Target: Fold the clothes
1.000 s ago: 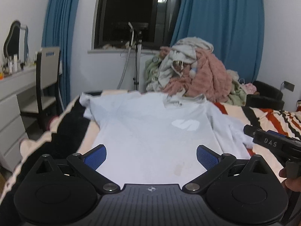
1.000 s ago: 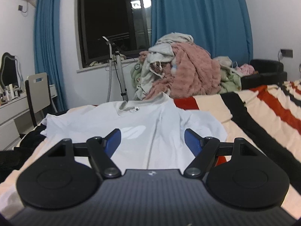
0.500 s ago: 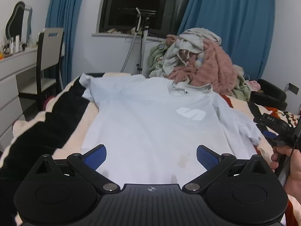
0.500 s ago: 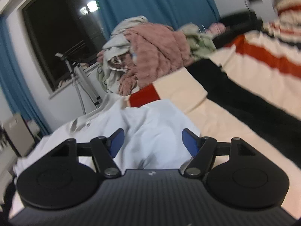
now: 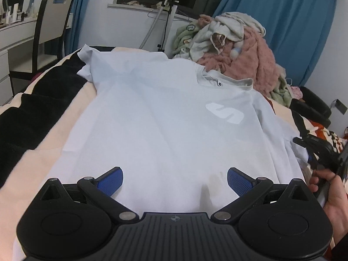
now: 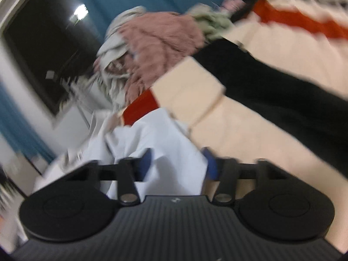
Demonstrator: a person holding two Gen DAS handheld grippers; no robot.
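A striped bed (image 5: pixel 32 113) carries the pale blue shirt (image 5: pixel 165 126), spread flat, collar toward a clothes pile (image 5: pixel 235 50). The left gripper (image 5: pixel 175 179) hovers over its hem, jaws wide. The right gripper (image 6: pixel 178 162), blurred, has jaws apart astride the sleeve (image 6: pixel 165 143).
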